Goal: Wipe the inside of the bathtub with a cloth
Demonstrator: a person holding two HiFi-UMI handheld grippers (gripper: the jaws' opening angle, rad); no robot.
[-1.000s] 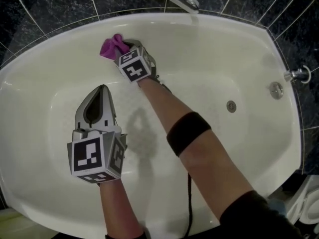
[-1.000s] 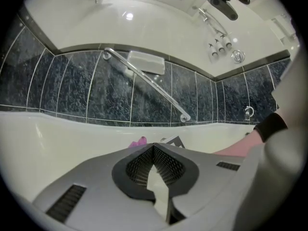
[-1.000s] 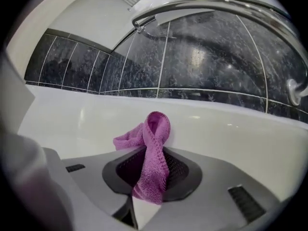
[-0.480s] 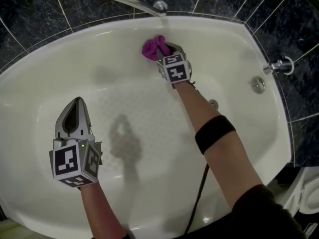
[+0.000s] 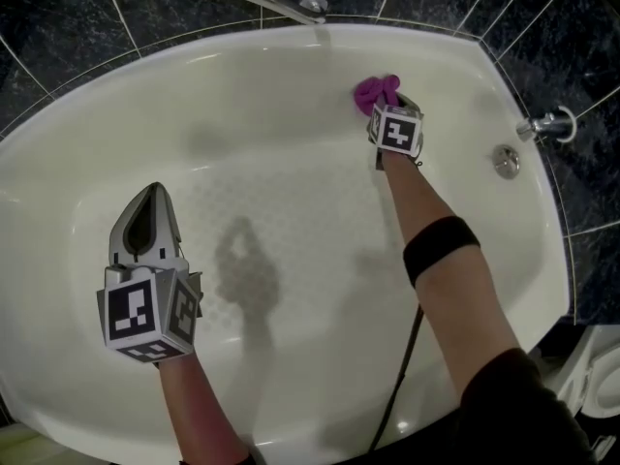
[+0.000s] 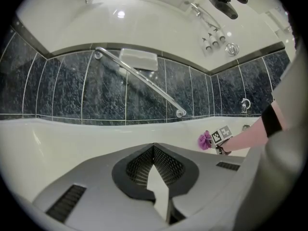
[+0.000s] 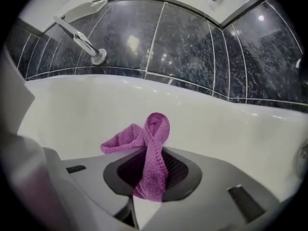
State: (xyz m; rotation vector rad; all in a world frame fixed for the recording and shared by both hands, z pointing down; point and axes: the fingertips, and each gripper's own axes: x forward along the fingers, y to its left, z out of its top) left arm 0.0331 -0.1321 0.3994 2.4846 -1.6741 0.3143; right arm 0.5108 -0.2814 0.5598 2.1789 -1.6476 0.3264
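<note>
- Right gripper [image 5: 386, 106]: fingers clamped on the purple cloth [image 5: 373, 92], having just tightened. The cloth is bunched between and ahead of the fingertips, at the far wall of the bathtub [image 5: 145, 61].
- Change: within the last second, gripper and cloth have swept along that wall toward the tap [image 5: 547, 124].
- Left gripper [image 5: 152, 198]: fingers together, empty, nothing near them.
- Status: the far-wall pass is likely in progress; the floor and near side probably remain.

Bathroom, white bathtub [image 5: 242, 95], dark marbled wall tiles [image 5: 77, 27], chrome grab rail [image 6: 139, 81], wall tap [image 5: 548, 124]
</note>
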